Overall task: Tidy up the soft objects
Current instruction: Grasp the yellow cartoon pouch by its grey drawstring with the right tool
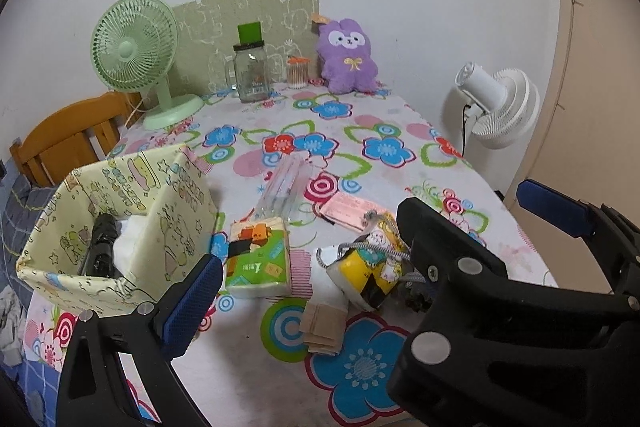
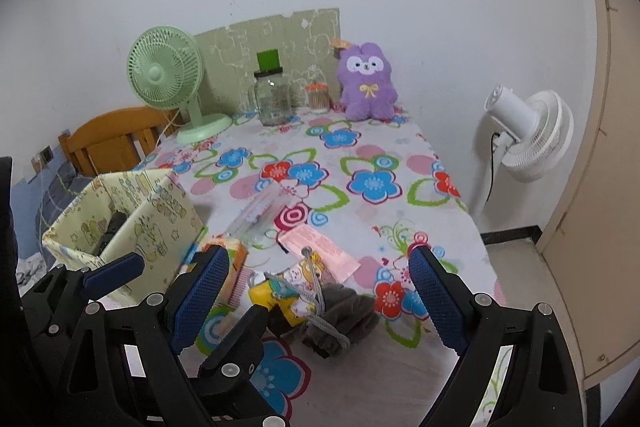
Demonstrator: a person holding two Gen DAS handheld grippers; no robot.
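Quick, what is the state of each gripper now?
Left gripper: open, holding nothing.
Right gripper: open, holding nothing.

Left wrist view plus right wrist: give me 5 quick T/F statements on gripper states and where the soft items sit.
1. Both the left gripper and the right gripper are open and hold nothing. True.
2. The purple plush lies inside the fabric bin. False: it sits upright at the far end of the table, against the wall.
3. The fabric bin already holds a black item. True.
4. The green tissue pack is still on the table, beside the bin. True.
5. The yellow cartoon pouch is clamped in the right gripper. False: it lies on the table, jaws apart around it.
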